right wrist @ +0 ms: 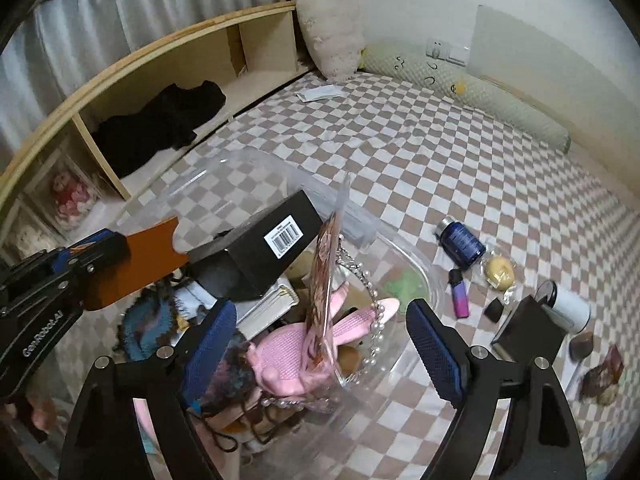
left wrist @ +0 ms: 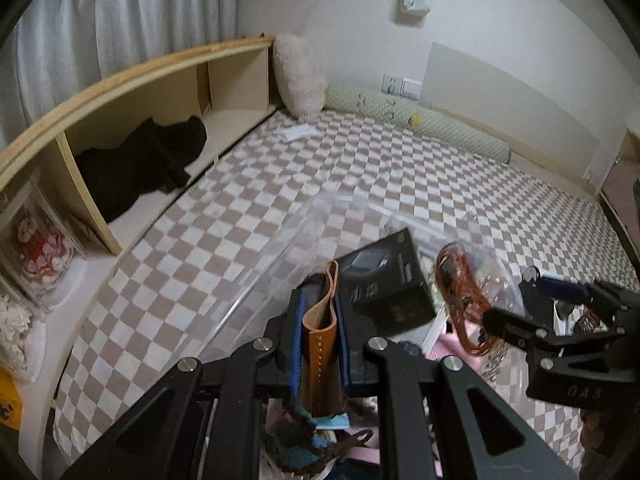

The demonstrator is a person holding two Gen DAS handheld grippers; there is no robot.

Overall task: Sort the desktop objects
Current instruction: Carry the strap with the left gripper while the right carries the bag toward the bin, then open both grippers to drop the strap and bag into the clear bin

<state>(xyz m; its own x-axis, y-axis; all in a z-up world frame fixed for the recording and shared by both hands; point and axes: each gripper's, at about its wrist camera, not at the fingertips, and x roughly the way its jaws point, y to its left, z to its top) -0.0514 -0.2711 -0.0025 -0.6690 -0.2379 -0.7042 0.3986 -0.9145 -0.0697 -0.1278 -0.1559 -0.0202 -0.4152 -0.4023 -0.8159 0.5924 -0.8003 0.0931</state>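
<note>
Left gripper (left wrist: 318,332) clamped on brown leather sleeve (left wrist: 319,344), held above near left part of clear bin (right wrist: 416,264). Right gripper (right wrist: 320,344) spread wide, nothing between pads, poised over bin's middle. Judged step: drop sleeve into bin; best lowered into gap beside black box (right wrist: 260,248) before release, clear of right gripper. Bin, on bed (right wrist: 440,152), already crowded: black box, pink rabbit-shaped item (right wrist: 320,336), pearl string (right wrist: 374,304), upright card (right wrist: 326,280), notebook (right wrist: 272,304). Unsorted toward bed's right edge: blue bottle (right wrist: 462,240), lighter (right wrist: 459,294), white can (right wrist: 568,306).
</note>
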